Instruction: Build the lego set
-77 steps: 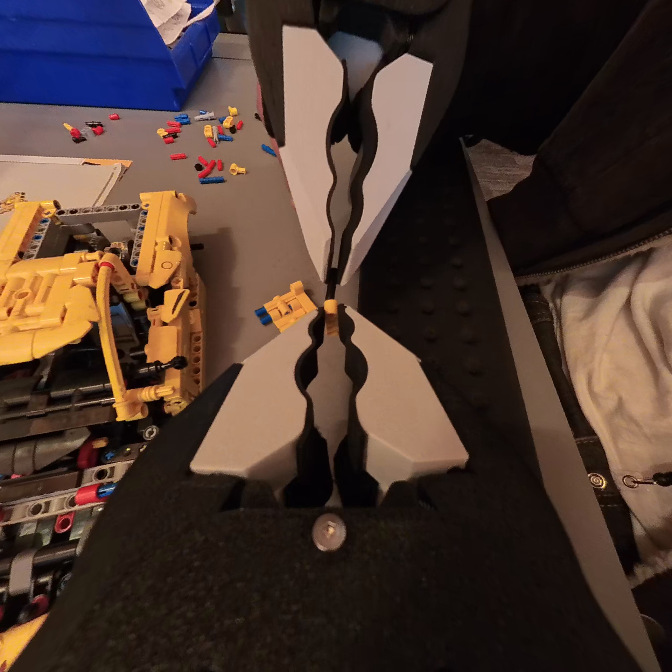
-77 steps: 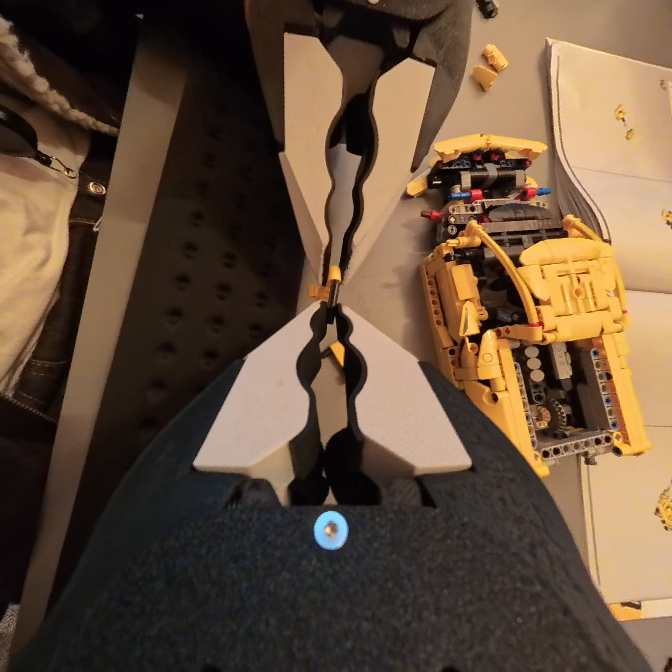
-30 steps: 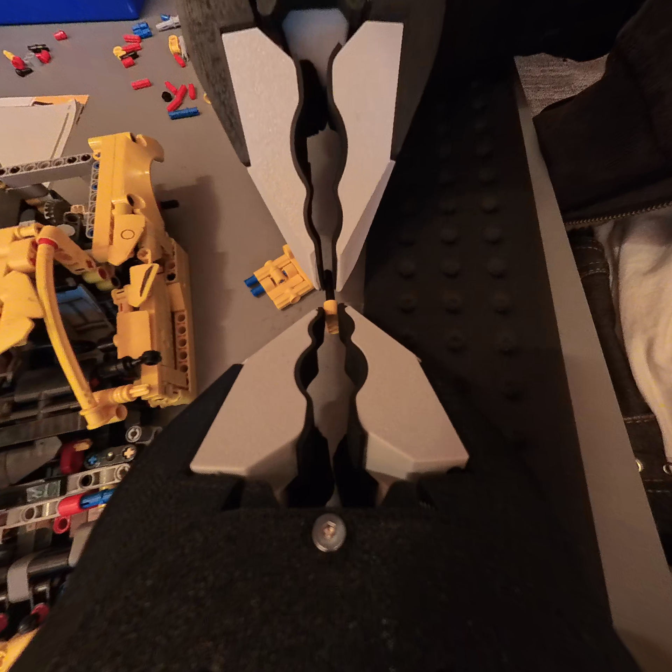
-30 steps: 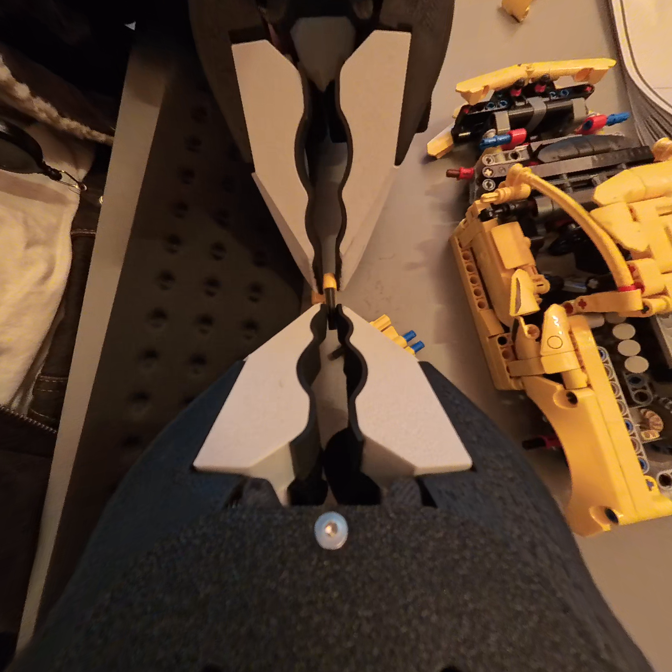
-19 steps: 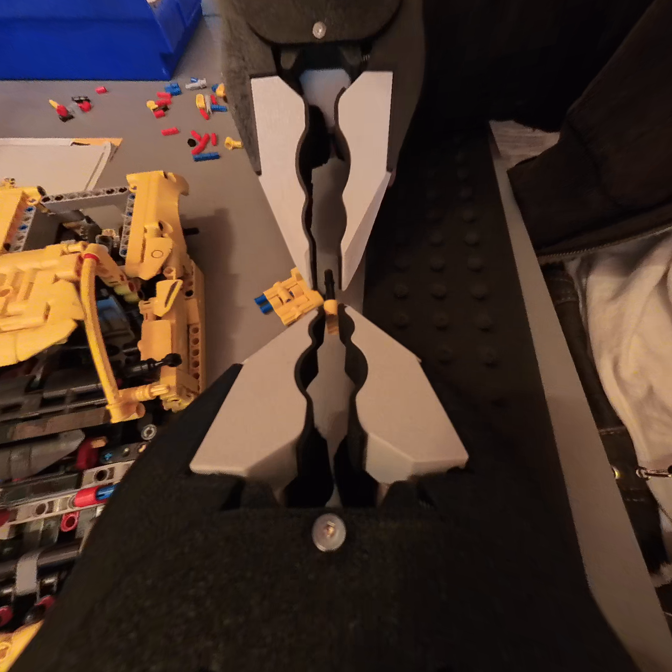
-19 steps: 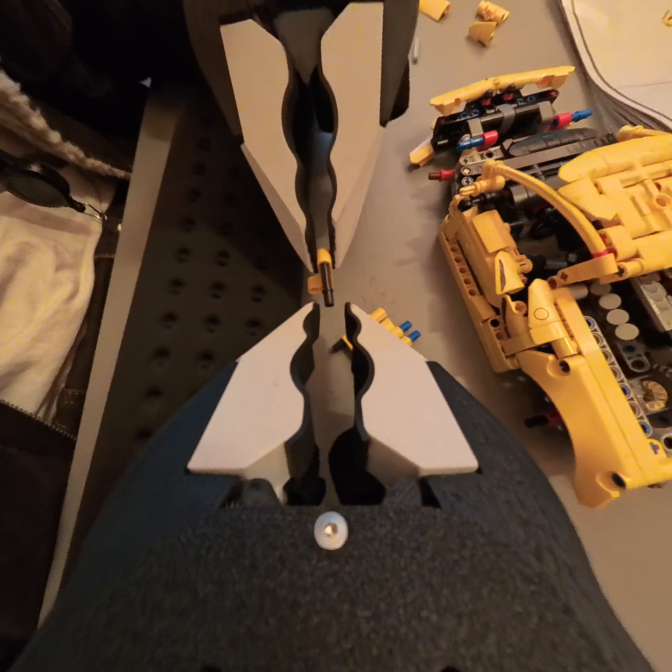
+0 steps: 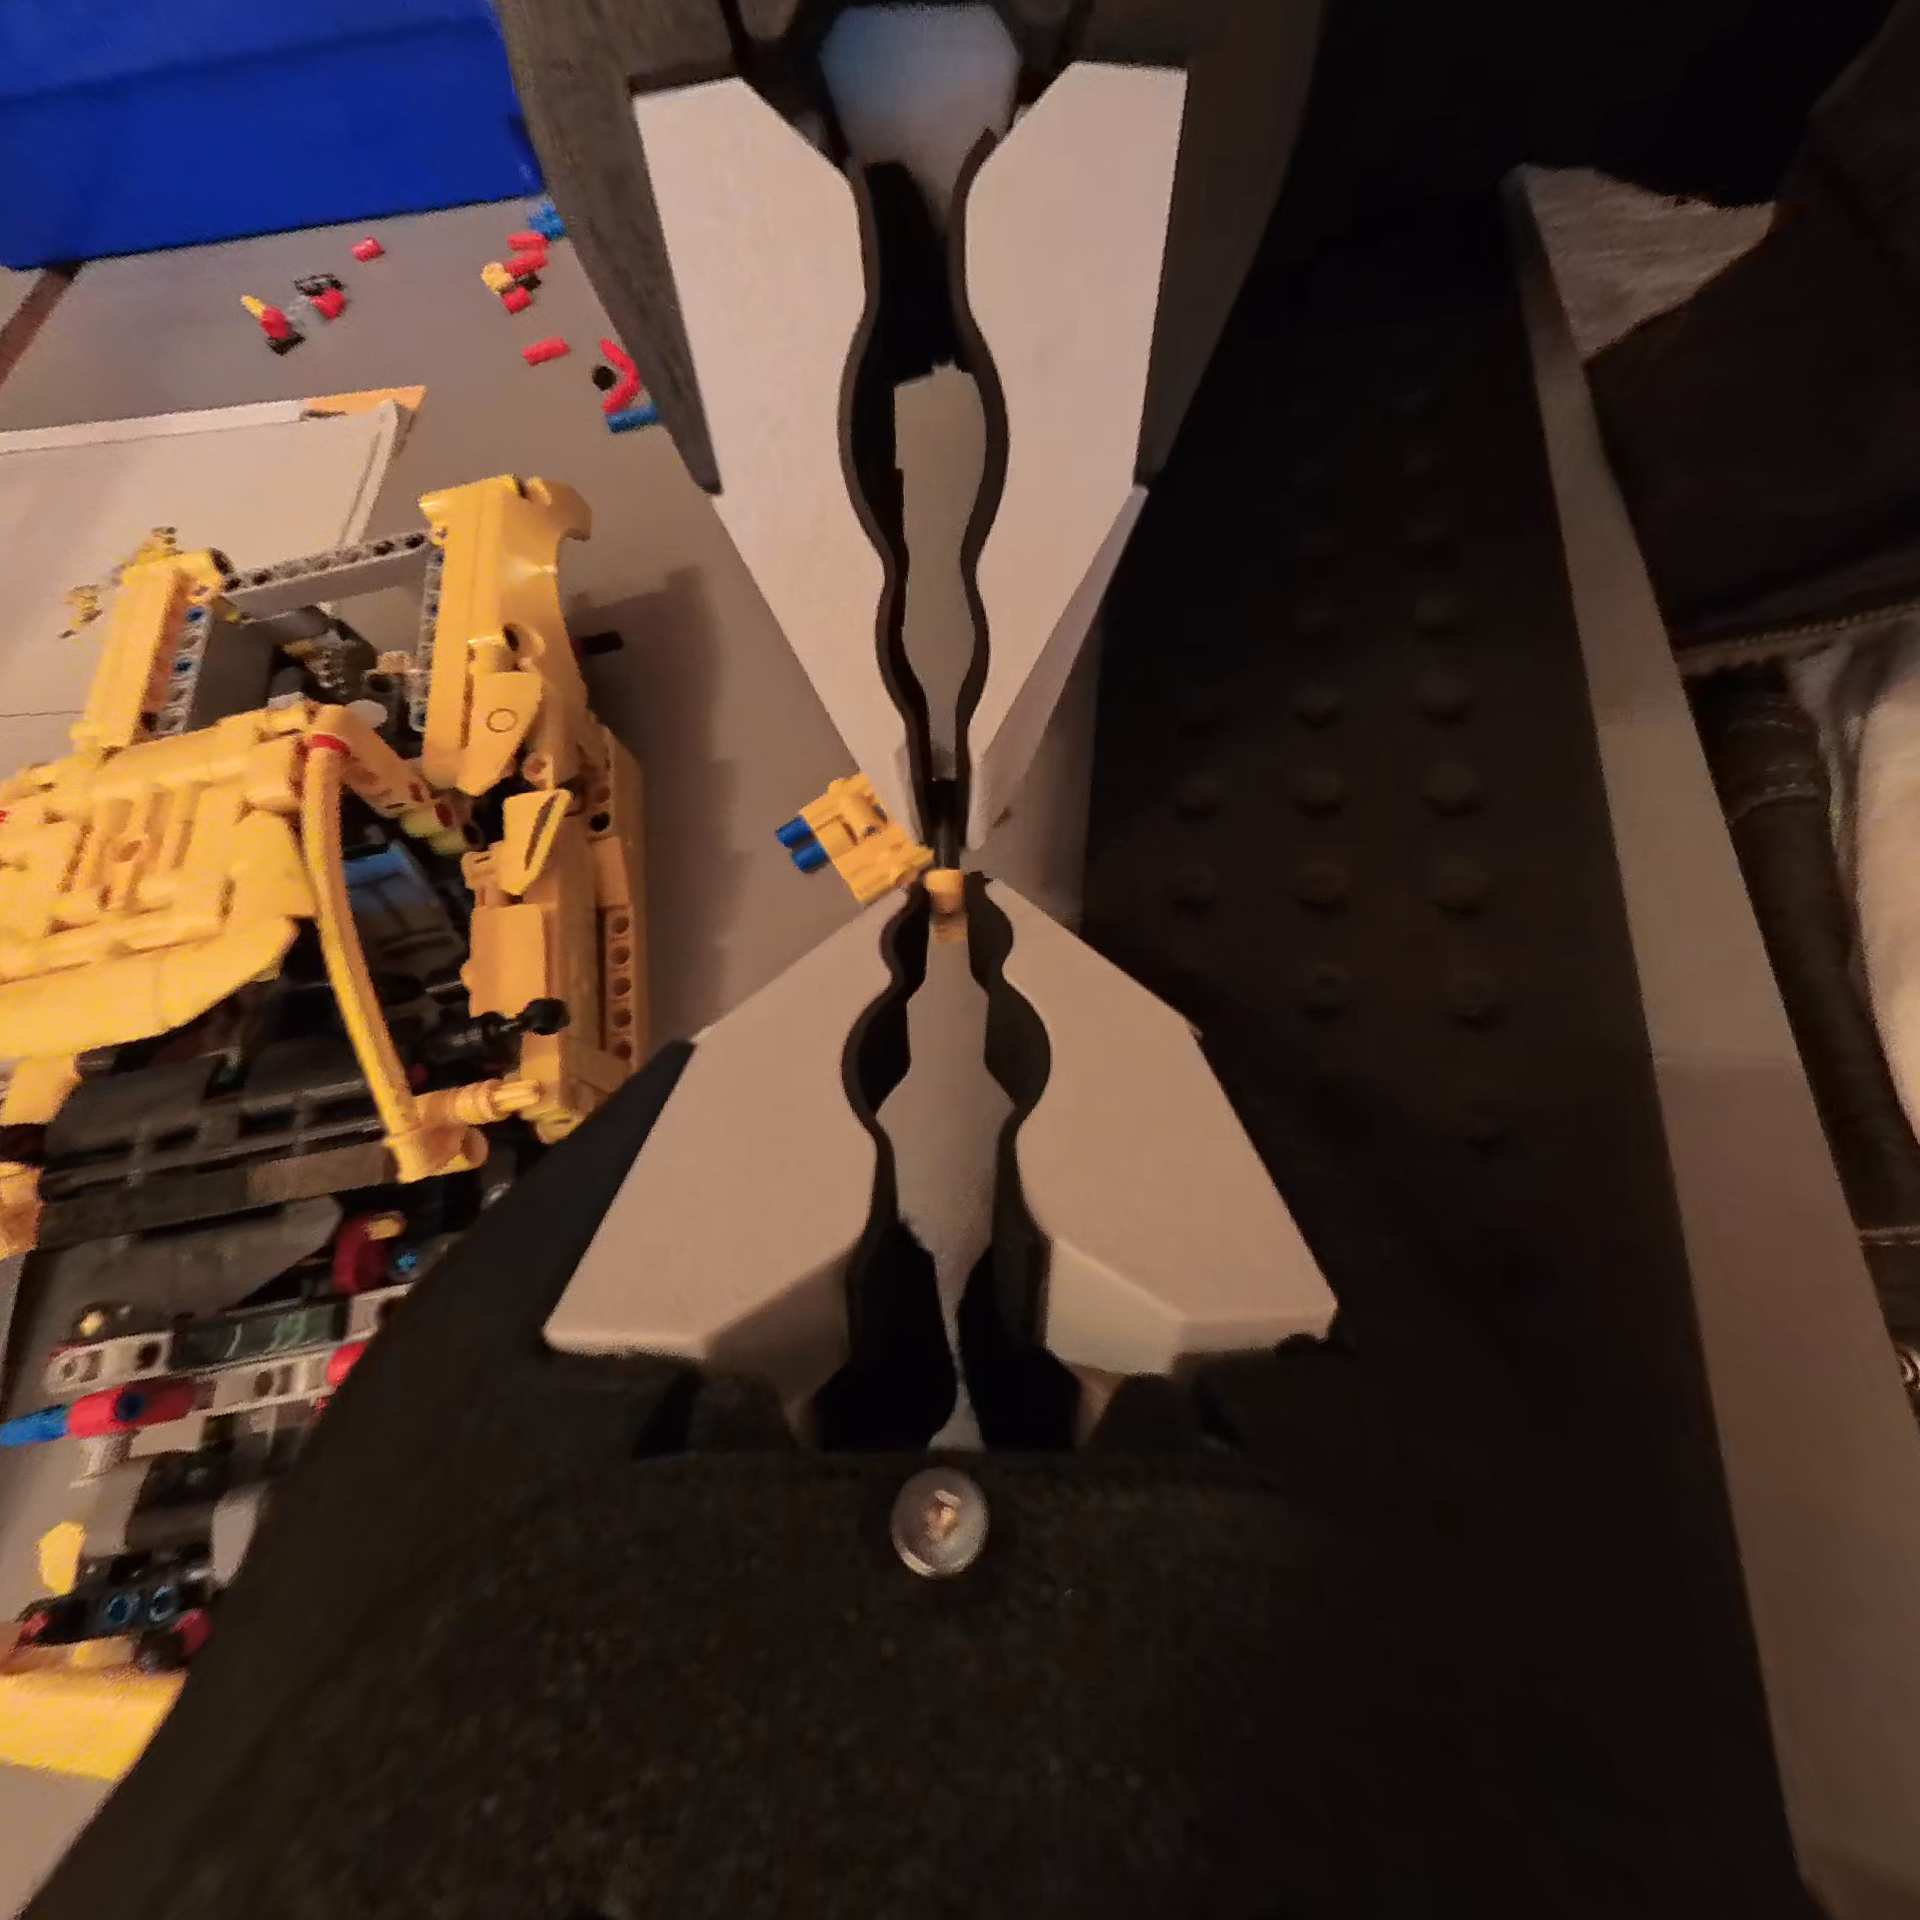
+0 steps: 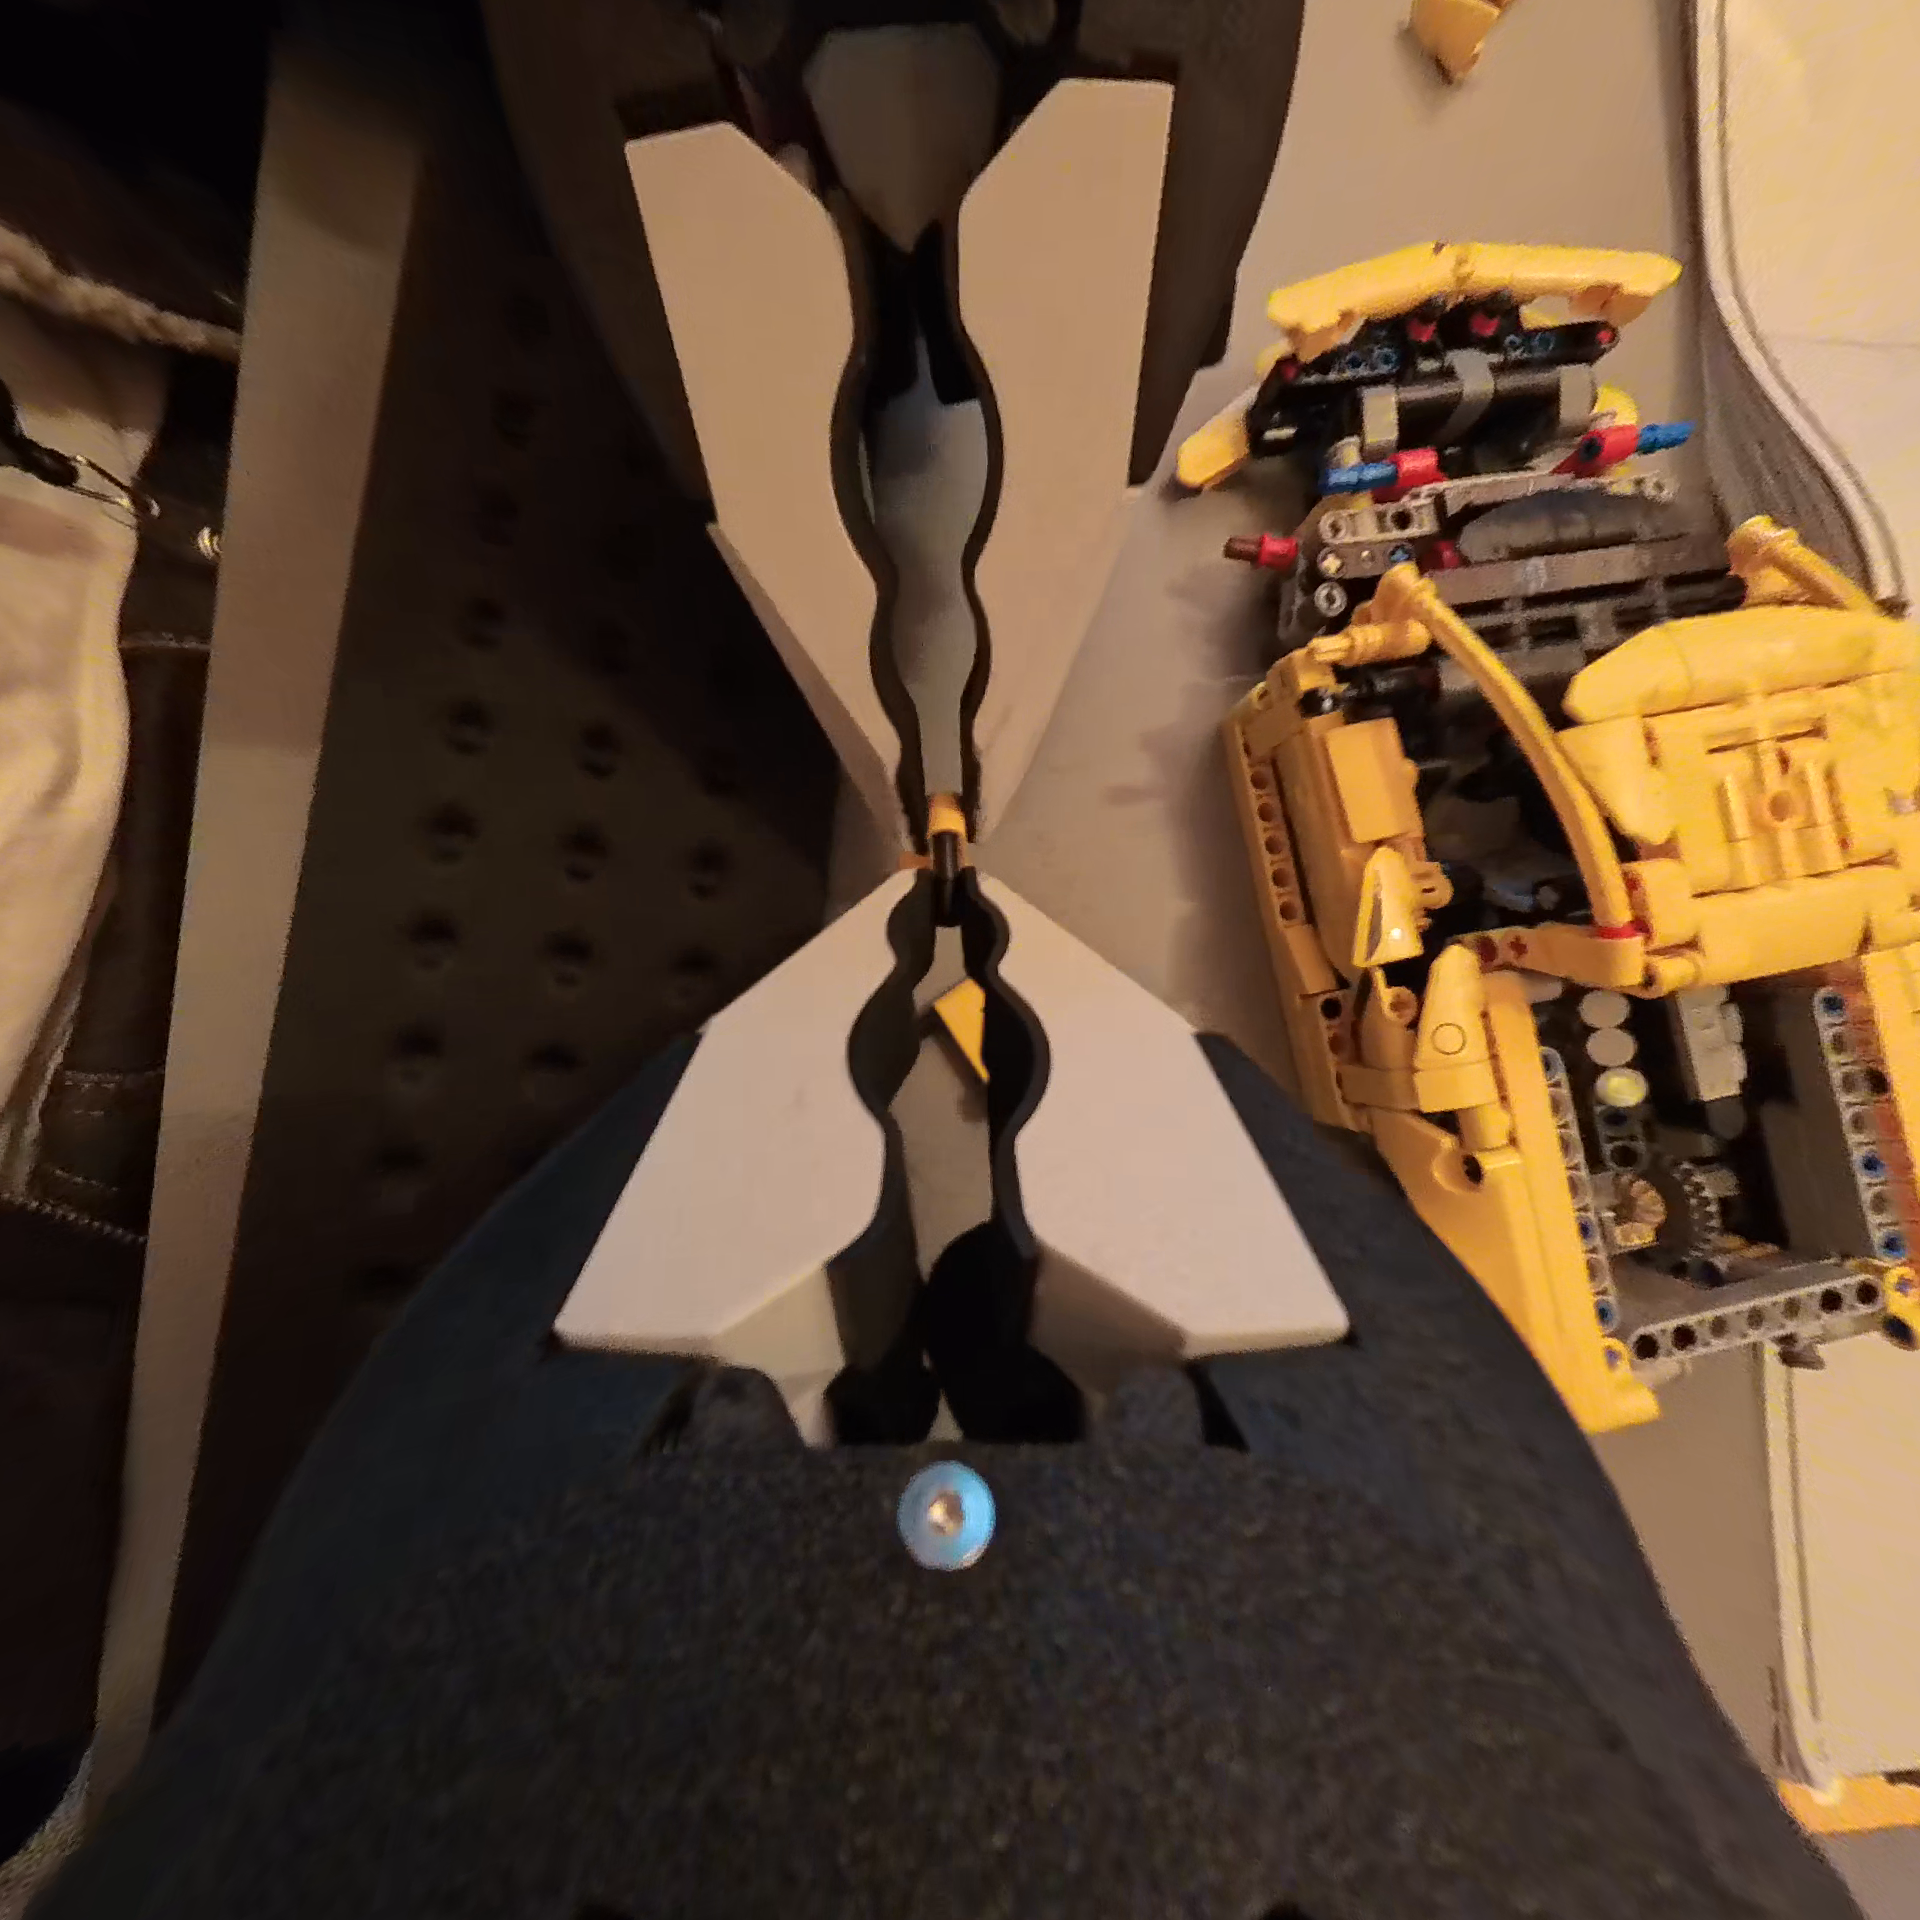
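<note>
My left gripper (image 7: 943,906) is shut on a small yellow connector (image 7: 945,891) and holds it above the table. A short black pin (image 8: 945,864) sticks out of that connector. My right gripper (image 8: 945,896) faces the left one tip to tip and is shut on the pin. The right gripper enters the left wrist view from the top (image 7: 943,810), and the left gripper enters the right wrist view from the top (image 8: 943,816). The yellow lego vehicle (image 7: 260,852) lies on the grey table beside them; it also shows in the right wrist view (image 8: 1558,935).
A small yellow-and-blue subassembly (image 7: 852,836) lies on the table just under the tips. A black dotted mat (image 7: 1351,831) runs along the table's edge by a person's clothing. Loose small pieces (image 7: 520,291), a blue bin (image 7: 260,114) and an instruction booklet (image 8: 1818,208) lie farther off. The grippers are tip to tip, or close to it.
About half a second ago my right gripper was open and a little back from the pin. It has now closed on the pin, tip to tip with the left, which kept hold of the connector.
</note>
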